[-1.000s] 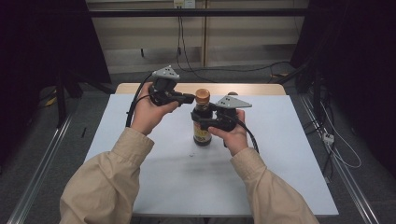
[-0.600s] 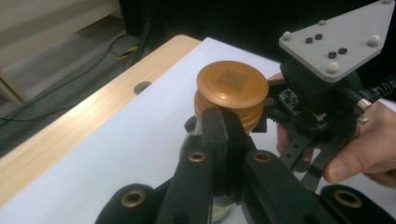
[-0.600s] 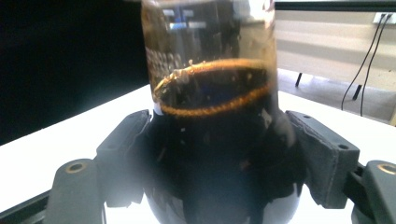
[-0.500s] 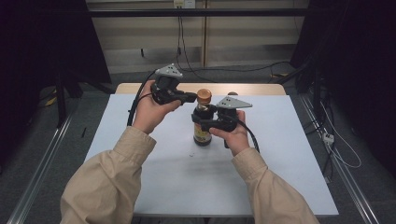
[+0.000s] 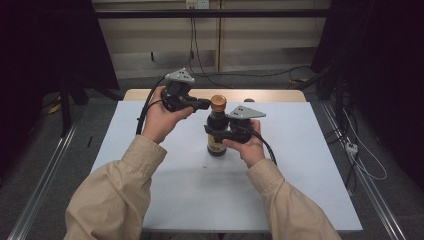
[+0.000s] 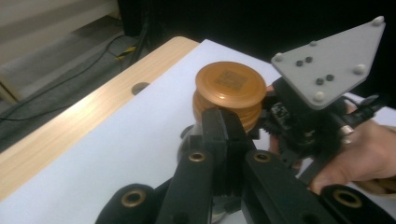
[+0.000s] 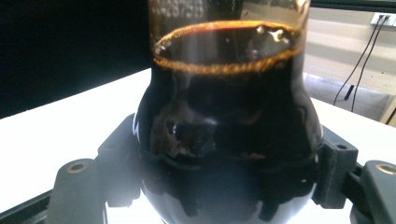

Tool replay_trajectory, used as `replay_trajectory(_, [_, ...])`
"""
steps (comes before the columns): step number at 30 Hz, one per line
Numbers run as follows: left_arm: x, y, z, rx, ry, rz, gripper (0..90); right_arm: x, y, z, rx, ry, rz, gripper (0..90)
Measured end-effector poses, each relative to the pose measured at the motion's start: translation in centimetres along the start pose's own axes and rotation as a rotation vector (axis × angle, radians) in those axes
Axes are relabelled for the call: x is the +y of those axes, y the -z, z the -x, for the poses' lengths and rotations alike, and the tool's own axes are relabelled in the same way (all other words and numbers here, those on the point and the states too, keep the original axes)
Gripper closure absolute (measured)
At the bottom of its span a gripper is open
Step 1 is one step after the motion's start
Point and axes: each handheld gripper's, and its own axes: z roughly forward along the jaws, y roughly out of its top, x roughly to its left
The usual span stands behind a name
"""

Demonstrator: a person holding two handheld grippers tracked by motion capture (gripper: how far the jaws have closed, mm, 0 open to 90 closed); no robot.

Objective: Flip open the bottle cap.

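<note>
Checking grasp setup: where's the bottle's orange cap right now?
High view: the orange cap tops the dark bottle near the white table's middle, just right of the shut left gripper and above the right gripper.

I see the sauce bottle (image 5: 217, 131) standing upright near the middle of the table (image 5: 300, 165), nearer its far edge. My right gripper (image 5: 216, 134) sits at its right, my left gripper (image 5: 204, 104) just left of its cap (image 5: 218, 102).

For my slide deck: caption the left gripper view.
Shut left gripper poised just beside the bottle's orange cap, while the right gripper steadies the bottle on the white table.
</note>
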Motion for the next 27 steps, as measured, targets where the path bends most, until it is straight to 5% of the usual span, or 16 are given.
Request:
replay_trajectory(10, [0.2, -0.2, 0.2, 0.005, 0.002, -0.003, 90.0, -0.1, 0.1, 0.2, 0.004, -0.008, 0.006, 26.8])
replay_trajectory(11, [0.2, 0.0, 0.2, -0.008, 0.014, 0.049, 90.0, -0.2, 0.1, 0.2, 0.002, -0.009, 0.010, 26.8])
replay_trajectory(12, [0.8, 0.7, 0.3, -0.092, 0.067, 0.182, 90.0, -0.2, 0.1, 0.2, 0.004, -0.013, 0.009, 26.9])
replay_trajectory(13, [1.6, 0.9, 0.8, -0.089, 0.044, 0.192, 90.0, -0.1, 0.0, -0.1, 0.019, 0.012, 0.007, 26.9])
replay_trajectory(14, [2.9, 0.7, 1.8, -0.034, -0.021, 0.121, 90.0, 0.0, -0.3, -0.7, 0.025, 0.053, 0.005, 26.8])
replay_trajectory(17, [5.0, 0.5, 3.5, -0.005, -0.074, 0.062, 90.0, 1.0, -1.8, -3.0, 0.007, 0.164, -0.054, 26.7])
replay_trajectory(21, [4.3, 2.0, 2.4, 0.048, -0.064, 0.041, 90.0, 0.9, -1.6, -2.2, 0.011, 0.124, -0.040, 26.7])
replay_trajectory(27, [1.7, 1.8, 0.9, 0.034, -0.022, 0.014, 90.0, 0.5, -1.1, -1.0, 0.017, 0.056, -0.020, 26.6])
